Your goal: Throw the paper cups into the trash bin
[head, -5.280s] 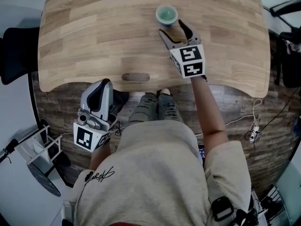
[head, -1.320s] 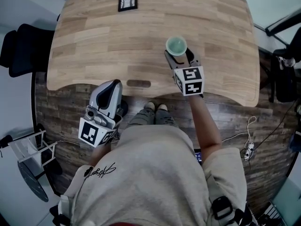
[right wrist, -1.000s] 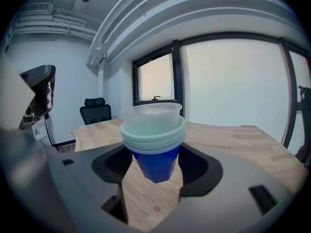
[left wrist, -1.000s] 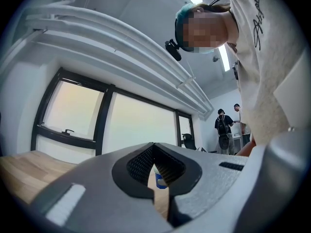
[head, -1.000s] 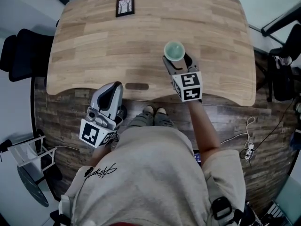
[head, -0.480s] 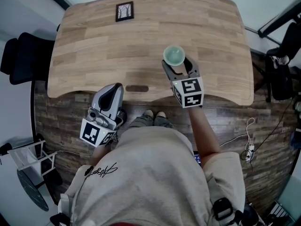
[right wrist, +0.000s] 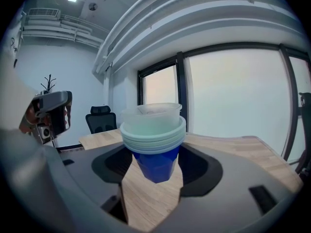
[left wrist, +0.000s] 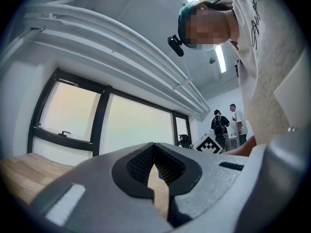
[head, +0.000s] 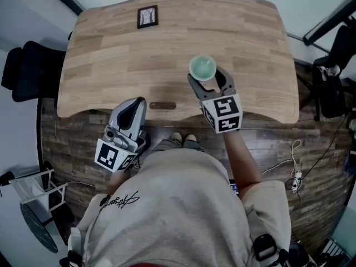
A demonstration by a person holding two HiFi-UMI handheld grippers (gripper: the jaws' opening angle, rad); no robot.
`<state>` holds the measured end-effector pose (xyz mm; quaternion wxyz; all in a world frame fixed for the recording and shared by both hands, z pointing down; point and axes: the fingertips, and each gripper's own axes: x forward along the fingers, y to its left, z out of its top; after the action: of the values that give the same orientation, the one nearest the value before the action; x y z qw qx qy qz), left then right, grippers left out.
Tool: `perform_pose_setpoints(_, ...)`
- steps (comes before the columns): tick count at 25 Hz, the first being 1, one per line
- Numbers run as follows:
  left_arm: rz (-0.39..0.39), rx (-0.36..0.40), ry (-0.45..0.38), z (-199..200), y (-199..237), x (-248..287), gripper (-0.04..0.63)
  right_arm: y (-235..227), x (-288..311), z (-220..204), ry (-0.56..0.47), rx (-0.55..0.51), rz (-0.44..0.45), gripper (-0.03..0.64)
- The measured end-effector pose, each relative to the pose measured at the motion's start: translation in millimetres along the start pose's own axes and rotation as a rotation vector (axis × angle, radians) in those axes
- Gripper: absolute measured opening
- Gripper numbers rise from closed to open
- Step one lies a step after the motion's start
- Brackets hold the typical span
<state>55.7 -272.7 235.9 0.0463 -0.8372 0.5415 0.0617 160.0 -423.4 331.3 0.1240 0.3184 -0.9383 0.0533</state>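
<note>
Right gripper (right wrist: pixel 154 171) is clamped on the stack of blue paper cups with pale rims (right wrist: pixel 153 137). The blue body is pinched between the pads and the stack is held upright, with the rims above the jaws. The light wooden tabletop (head: pixel 111 54) is seen below and beyond the stack. Left gripper (left wrist: pixel 154 152) is closed, tips met, nothing between them. It is held off the near table edge, well left of the right gripper. A small black-framed picture (head: pixel 147 16) is seen far ahead of it, by the far edge.
</note>
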Motion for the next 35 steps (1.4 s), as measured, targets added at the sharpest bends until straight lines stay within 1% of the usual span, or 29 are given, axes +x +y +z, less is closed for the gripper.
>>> perform_pose_setpoints(9,-0.021,0.006,-0.009,3,-7,2,0.003,7,-17,14,-0.024,-0.01,0.005,0.293)
perform_pose_setpoints(23,-0.032,0.01,-0.013,3,-15,3,0.003,10,-31,17,-0.04,-0.011,0.009,0.294)
perform_pose_setpoints(29,-0.012,0.011,-0.01,3,-14,-2,0.003,19,-30,18,-0.039,-0.018,0.035,0.295)
perform_pose_setpoints(35,0.03,0.016,-0.009,4,-5,-14,0.003,32,-19,21,-0.044,-0.023,0.074,0.294)
